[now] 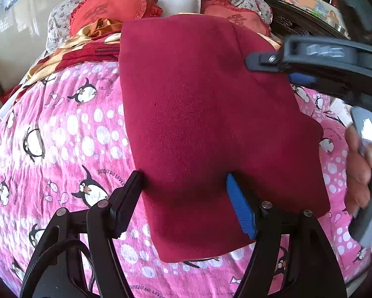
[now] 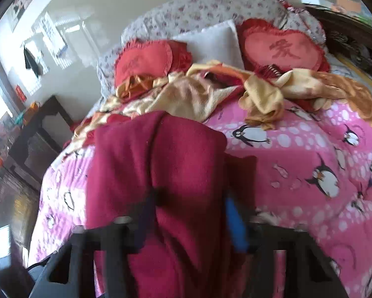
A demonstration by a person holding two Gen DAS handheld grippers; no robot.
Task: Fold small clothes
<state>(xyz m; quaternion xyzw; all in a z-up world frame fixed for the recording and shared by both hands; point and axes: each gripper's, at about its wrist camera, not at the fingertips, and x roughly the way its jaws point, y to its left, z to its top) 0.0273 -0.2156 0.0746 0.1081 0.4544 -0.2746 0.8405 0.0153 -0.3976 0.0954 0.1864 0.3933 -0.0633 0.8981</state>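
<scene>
Penguin-print pink bedspread [image 1: 61,134], cushions [image 2: 282,47].

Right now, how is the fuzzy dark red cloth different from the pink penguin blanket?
The fuzzy dark red cloth is plain; the pink penguin blanket has penguins and white spots. The cloth is smaller and lies on top; the blanket spreads wide underneath. Both look soft.

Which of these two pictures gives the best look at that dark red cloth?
The left wrist view: the dark red cloth lies sharp and nearly whole on the penguin blanket. In the right wrist view the cloth is blurred, bunched up, and partly hidden by the gripper.
</scene>
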